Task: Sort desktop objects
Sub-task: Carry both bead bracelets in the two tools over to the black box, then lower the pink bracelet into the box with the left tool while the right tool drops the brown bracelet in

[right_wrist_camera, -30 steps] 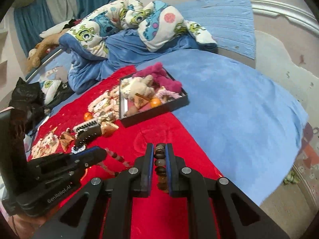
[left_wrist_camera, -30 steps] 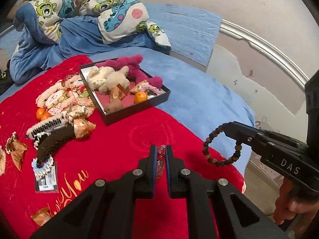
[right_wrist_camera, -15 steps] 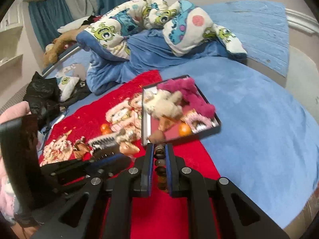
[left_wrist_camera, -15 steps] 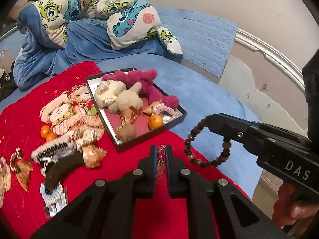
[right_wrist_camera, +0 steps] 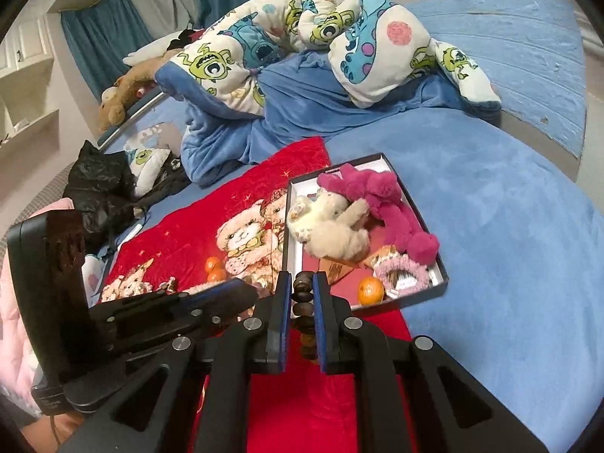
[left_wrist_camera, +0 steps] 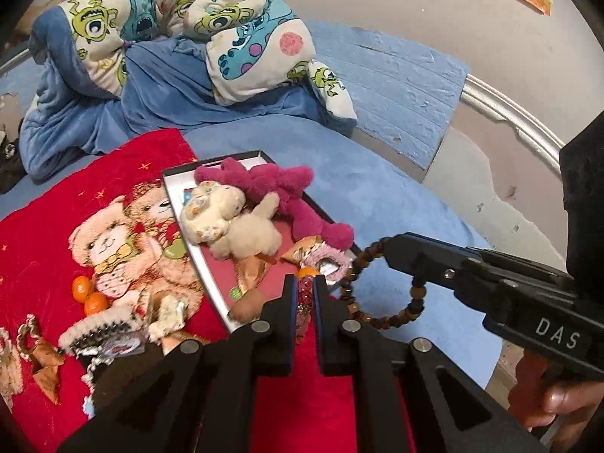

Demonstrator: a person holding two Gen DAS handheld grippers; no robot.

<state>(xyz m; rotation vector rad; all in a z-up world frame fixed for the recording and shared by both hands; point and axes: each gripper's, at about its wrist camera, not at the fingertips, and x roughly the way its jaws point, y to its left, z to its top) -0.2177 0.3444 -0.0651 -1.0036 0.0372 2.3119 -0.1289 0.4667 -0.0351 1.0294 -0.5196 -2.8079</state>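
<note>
Both claws are closed on bracelets: the left claw (left_wrist_camera: 305,291) holds a red bead bracelet (left_wrist_camera: 304,296), the right claw (right_wrist_camera: 303,291) a brown bead bracelet (left_wrist_camera: 381,283). The box (right_wrist_camera: 439,270) lies just ahead of both, its long axis running away from them; neither is clearly nearer.

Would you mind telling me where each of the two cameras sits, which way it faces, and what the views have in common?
Left wrist: rides the left gripper, looking along its fingers at the black tray of plush toys on the red blanket; the right gripper with its brown bead bracelet and a hand show at right.
Right wrist: rides the right gripper, facing the same tray; the left gripper shows at left.
Shared: tray, orange, pink plush, monster-print quilt.
</note>
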